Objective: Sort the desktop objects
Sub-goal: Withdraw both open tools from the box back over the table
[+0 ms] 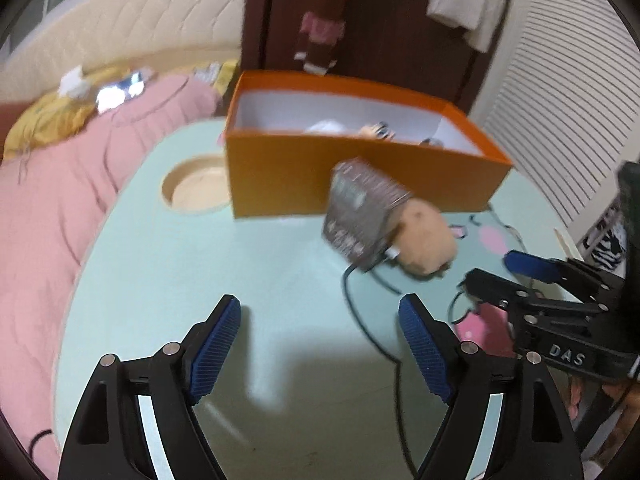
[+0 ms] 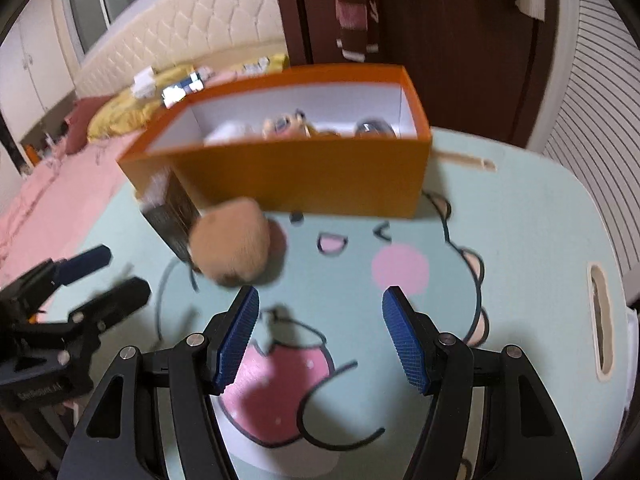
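Observation:
An orange open box (image 1: 320,176) (image 2: 304,176) stands at the far side of the mint table (image 1: 200,260) (image 2: 520,220), with a few small items inside. In front of it a tan plush toy (image 1: 428,236) (image 2: 232,244) leans against a dark grey carton (image 1: 360,208) (image 2: 172,212). My left gripper (image 1: 320,308) (image 2: 125,269) is open over bare tabletop, short of and left of the carton. My right gripper (image 2: 320,298) (image 1: 489,269) is open too, just right of the plush, with only the table's cartoon print between its fingers.
Pink bedding (image 1: 48,200) lies along the table's left side. A round cup recess (image 1: 196,188) sits in the table left of the box, and a slot handle (image 2: 600,320) near its right edge. A slatted wall (image 2: 600,120) and a dark door (image 2: 460,40) stand behind.

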